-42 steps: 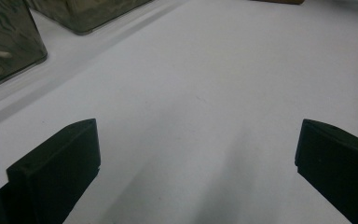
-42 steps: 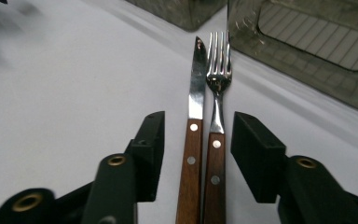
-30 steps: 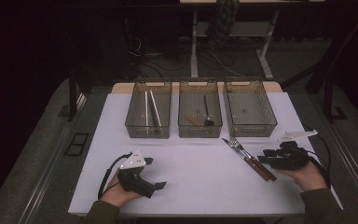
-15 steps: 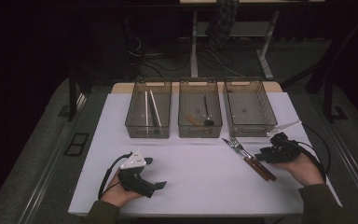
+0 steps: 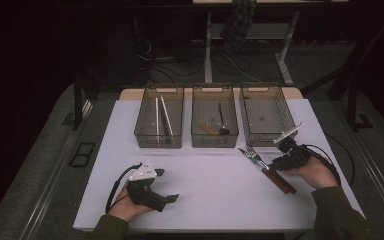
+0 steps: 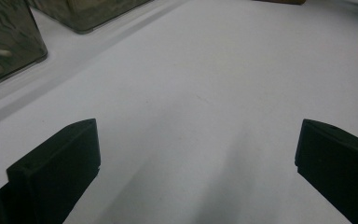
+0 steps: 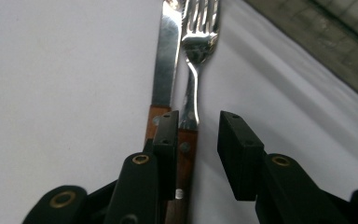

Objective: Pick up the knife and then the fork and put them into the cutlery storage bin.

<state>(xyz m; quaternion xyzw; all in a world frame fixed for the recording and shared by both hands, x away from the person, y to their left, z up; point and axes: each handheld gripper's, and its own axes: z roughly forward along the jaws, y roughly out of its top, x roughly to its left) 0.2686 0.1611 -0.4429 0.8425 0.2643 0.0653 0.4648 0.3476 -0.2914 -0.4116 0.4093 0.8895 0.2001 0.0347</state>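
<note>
A fork and a knife, both with wooden handles, lie side by side on the white table, right of centre. My right gripper is low over their handles. In the right gripper view the fork lies right of the knife. The right gripper has just been closing, with the fork's handle between its jaws. One jaw is against the handle and the other is still clear of it. My left gripper rests open on the table at front left, with nothing between its jaws.
Three clear bins stand in a row at the back. The left bin holds pale sticks, the middle bin a dark utensil and a wooden piece, and the right bin looks bare. The table's right edge is close to my right hand.
My right gripper has slid left and a little away from me, onto the cutlery handles. Its jaws have narrowed. The left gripper has stayed put.
</note>
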